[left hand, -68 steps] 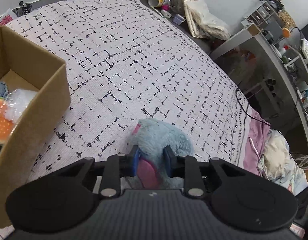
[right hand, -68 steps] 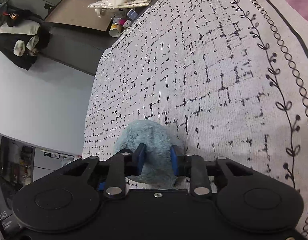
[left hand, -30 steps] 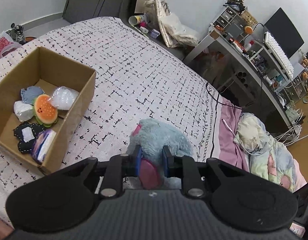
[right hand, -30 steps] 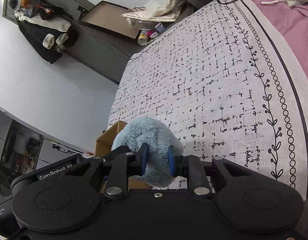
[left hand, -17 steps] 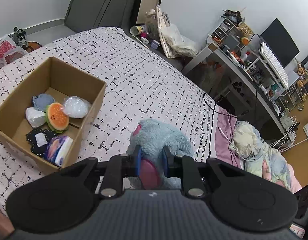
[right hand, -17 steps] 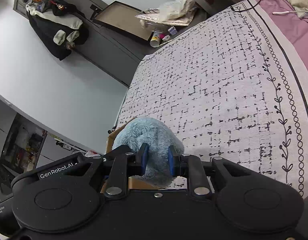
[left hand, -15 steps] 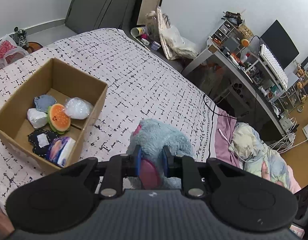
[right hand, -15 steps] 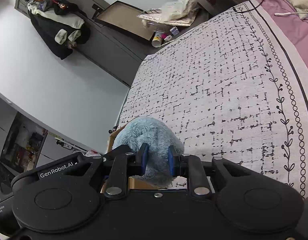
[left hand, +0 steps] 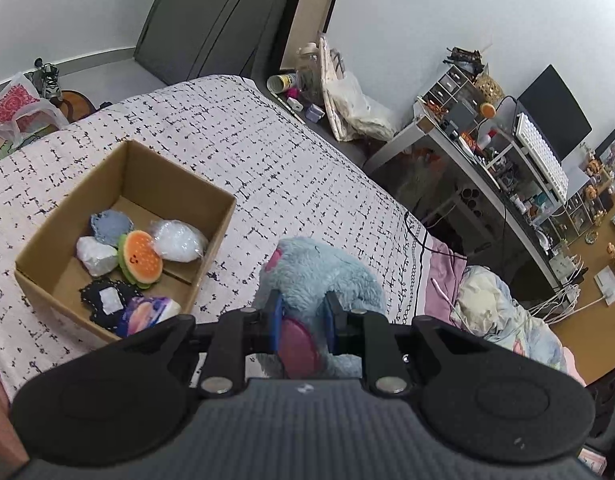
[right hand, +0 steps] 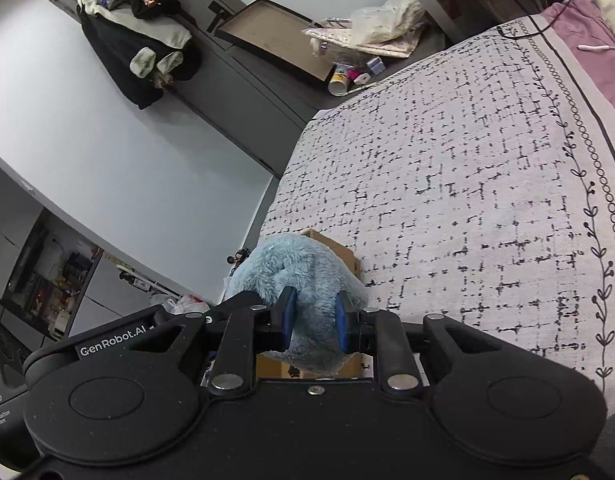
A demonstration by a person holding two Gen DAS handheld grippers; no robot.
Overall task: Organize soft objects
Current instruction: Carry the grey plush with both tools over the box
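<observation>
A fluffy light-blue plush toy (left hand: 327,276) with pink patches hangs in the air above the bed, held from both sides. My left gripper (left hand: 303,320) is shut on its pink-and-blue end. My right gripper (right hand: 313,318) is shut on its blue body (right hand: 295,268). An open cardboard box (left hand: 211,200) sits on the bed, lower left of the plush in the left wrist view. It holds several soft items, among them an orange burger plush (left hand: 141,258) and a white pouch (left hand: 177,240). In the right wrist view a corner of the box (right hand: 335,250) shows behind the plush.
The bed has a white cover with black dashes (left hand: 247,148). A cluttered desk with a keyboard (left hand: 541,152) stands to the right. A crumpled blanket (left hand: 499,312) lies by the bed. Bags and a cup (right hand: 339,78) lie on the floor by the dark wardrobe.
Both grippers have lifted the blue plush higher above the bed. The box has come fully into the left wrist view and drifted toward the plush.
</observation>
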